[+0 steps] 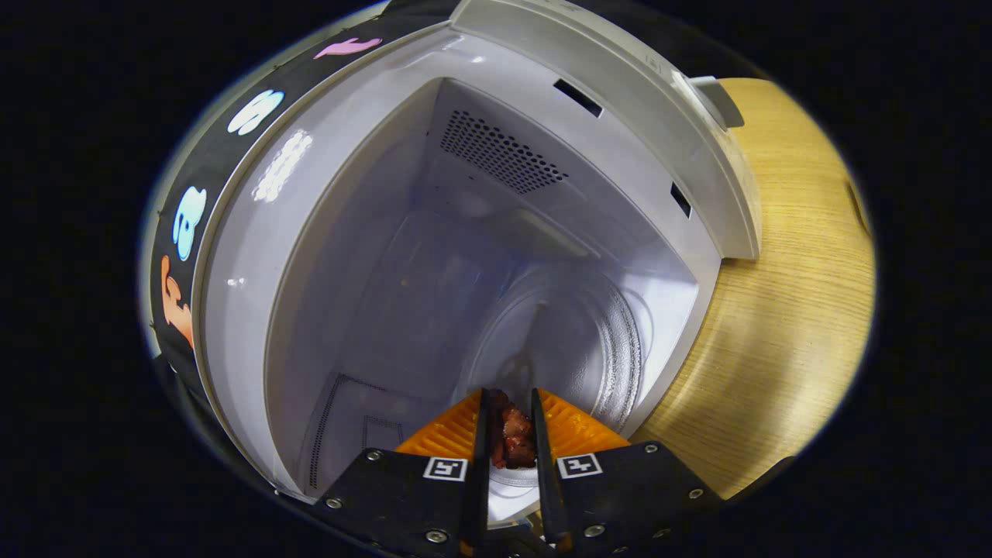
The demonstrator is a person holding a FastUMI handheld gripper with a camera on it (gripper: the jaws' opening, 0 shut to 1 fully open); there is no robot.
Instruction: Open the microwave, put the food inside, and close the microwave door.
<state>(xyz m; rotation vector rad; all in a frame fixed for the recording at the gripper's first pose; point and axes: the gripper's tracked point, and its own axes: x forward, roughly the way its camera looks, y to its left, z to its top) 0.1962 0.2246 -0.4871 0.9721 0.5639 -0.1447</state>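
Gripper view: my gripper (509, 422) has its jaws clamped on the food (513, 438) — a dark reddish chunk pinched between them. Just ahead gapes the open microwave (496, 232), its glass turntable (573, 349) beyond the food. The microwave sits on a wooden table (790, 310).

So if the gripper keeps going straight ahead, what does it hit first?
Probably the glass turntable inside the microwave. The gripper, shut on the food, points at it with nothing between; depth is unclear.
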